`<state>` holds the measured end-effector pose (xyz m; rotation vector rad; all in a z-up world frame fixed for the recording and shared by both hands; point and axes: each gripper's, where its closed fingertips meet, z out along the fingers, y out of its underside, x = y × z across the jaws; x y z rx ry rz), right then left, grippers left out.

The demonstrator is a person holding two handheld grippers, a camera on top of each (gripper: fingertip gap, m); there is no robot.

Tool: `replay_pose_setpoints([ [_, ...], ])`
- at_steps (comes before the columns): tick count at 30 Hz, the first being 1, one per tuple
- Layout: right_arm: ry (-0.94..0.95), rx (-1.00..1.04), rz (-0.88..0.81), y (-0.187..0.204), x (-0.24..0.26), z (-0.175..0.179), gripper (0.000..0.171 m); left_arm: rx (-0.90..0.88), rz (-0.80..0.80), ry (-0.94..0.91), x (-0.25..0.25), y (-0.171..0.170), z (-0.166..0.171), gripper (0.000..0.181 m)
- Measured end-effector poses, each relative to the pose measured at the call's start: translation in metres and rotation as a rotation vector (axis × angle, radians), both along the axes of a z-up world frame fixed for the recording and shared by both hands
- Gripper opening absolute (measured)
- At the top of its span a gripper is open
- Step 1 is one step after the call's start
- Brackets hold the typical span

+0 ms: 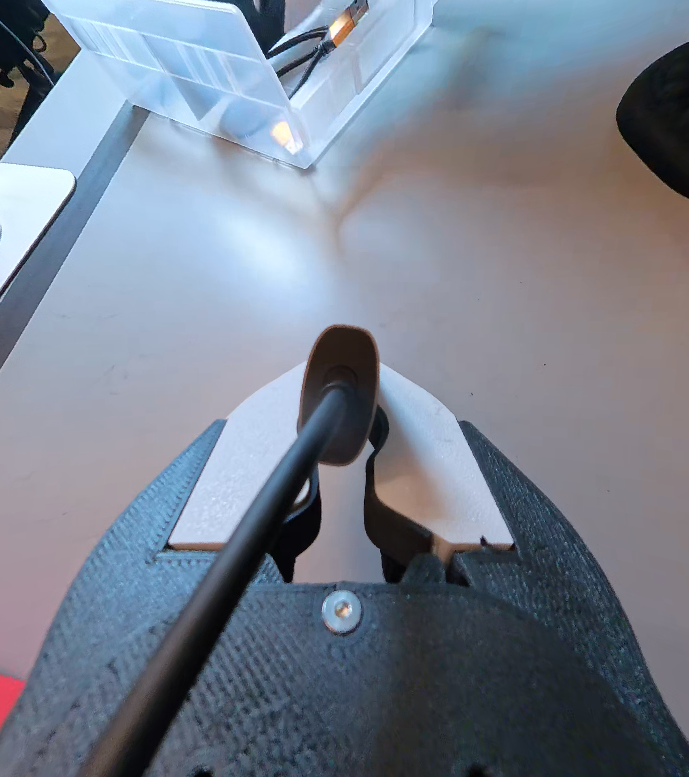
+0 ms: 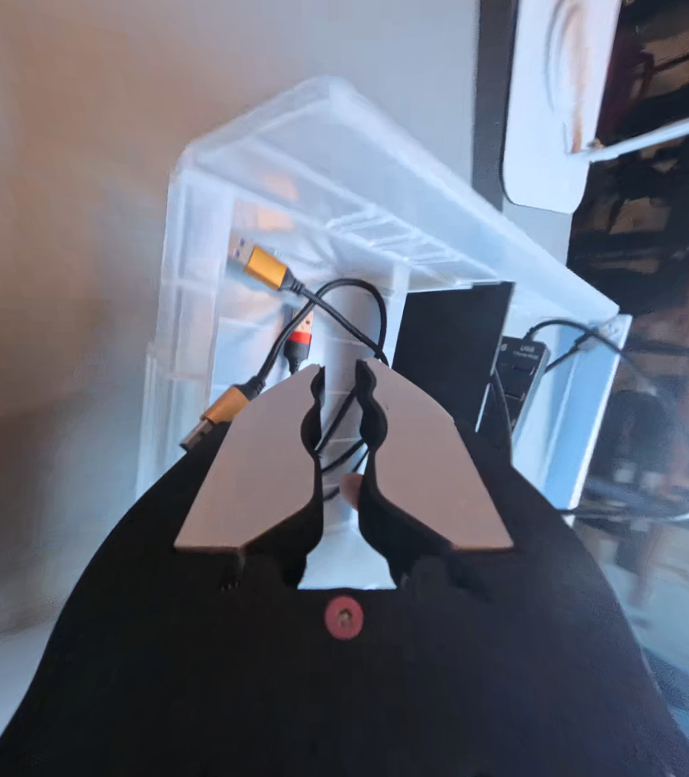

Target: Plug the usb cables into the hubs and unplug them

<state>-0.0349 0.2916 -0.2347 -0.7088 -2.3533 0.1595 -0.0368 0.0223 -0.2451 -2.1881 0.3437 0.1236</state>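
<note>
In the left wrist view my left gripper is shut on the end of a grey-brown USB hub, held above the pale table. The hub's black cable runs back over the gripper. A clear plastic box stands at the far edge and holds a gold-plug cable. In the right wrist view my right gripper is open over that box. Below it lie a gold USB plug, a second gold plug, a red-and-black plug and a black hub. A thin black cable passes behind the parted fingers, not gripped.
A black padded object sits at the table's right. A white board lies on the neighbouring table at left, across a dark gap. A black panel stands inside the box. The right wrist view is blurred. About 30 cm separates my left fingertips from my right.
</note>
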Motion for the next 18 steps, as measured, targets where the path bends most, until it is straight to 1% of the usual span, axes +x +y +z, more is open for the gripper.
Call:
replay_pose_setpoints([
  [1,0.009,-0.107,-0.039,-0.006,0.003,0.011,0.015,0.0,-0.001,-0.006,0.0,0.0,-0.001,0.02],
  [3,0.004,-0.249,-0.09,-0.014,0.011,0.026,0.017,-0.002,-0.002,-0.027,0.0,0.001,-0.002,0.02],
  [6,-0.09,-0.325,-0.133,-0.017,0.026,0.019,0.017,-0.015,-0.004,-0.031,0.002,0.002,-0.006,0.02],
  [9,-0.216,-0.28,-0.191,-0.006,0.035,-0.011,0.017,-0.016,-0.011,-0.02,0.005,0.003,-0.006,0.02],
  [12,-0.297,-0.112,-0.265,0.021,0.038,-0.03,0.011,-0.011,-0.01,-0.019,0.006,0.003,-0.004,0.02],
  [14,-0.27,0.028,-0.313,0.045,0.033,-0.028,0.007,-0.001,-0.013,-0.04,0.006,0.003,-0.003,0.02],
  [15,-0.23,0.025,-0.319,0.046,0.027,-0.021,0.007,0.004,-0.015,-0.056,0.007,0.003,-0.001,0.02],
  [17,-0.088,-0.102,-0.294,0.025,0.01,0.004,0.008,0.02,-0.017,-0.079,0.006,0.002,0.002,0.02],
  [18,-0.007,-0.182,-0.251,0.005,0.002,0.02,0.01,0.03,-0.018,-0.089,0.006,0.002,0.003,0.02],
])
